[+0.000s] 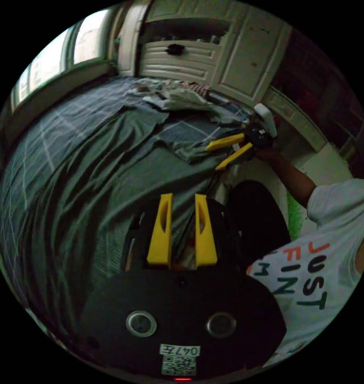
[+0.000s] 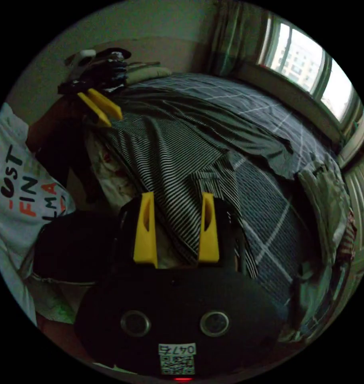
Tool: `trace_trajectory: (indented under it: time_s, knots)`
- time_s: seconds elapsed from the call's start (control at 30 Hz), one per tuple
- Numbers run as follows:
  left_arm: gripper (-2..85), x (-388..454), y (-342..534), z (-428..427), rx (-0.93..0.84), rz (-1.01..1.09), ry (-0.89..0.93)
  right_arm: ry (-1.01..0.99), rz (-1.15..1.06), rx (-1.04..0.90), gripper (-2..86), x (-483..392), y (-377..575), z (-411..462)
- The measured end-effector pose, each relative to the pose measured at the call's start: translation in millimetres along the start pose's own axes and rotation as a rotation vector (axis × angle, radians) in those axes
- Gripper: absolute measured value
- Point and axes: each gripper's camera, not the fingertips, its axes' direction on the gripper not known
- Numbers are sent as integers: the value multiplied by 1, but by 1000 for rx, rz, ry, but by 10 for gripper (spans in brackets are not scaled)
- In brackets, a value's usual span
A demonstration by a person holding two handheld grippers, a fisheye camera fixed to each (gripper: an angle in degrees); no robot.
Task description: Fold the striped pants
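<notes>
The striped pants (image 2: 170,160) are thin, soft, wrinkled cloth. The bed (image 2: 270,120) cover is matt checked fabric. Both grippers' fingers (image 1: 160,232) look like smooth yellow plastic.

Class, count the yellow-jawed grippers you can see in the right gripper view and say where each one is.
2. The right yellow-jawed gripper sits over the striped pants; the left yellow-jawed gripper sits at their far end.

Landmark: we place everything from the bed (image 2: 270,120)
On it: striped pants (image 2: 170,160) spread along the edge nearest us
Far end: heap of clothes (image 1: 178,96)
Beyond the far end: cabinet (image 1: 190,56)
Long side opposite us: window (image 2: 306,60)
</notes>
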Motion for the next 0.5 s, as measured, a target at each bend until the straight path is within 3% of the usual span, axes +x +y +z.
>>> trace_trajectory:
  time_s: [0.13, 0.2, 0.33, 0.5]
  knots:
    - [98, 35, -83, 56, -58, 181, 66, 197, 119, 98, 69, 4, 23, -49]
    - [98, 47, -104, 80, -105, 183, 89, 196, 104, 152, 56, 8, 18, -64]
    - [95, 83, -106, 103, -51, 153, 134, -6, -22, 77, 56, 22, -19, -55]
    - [93, 114, -86, 119, -87, 134, -6, -180, -78, -31, 30, 24, -32, -39]
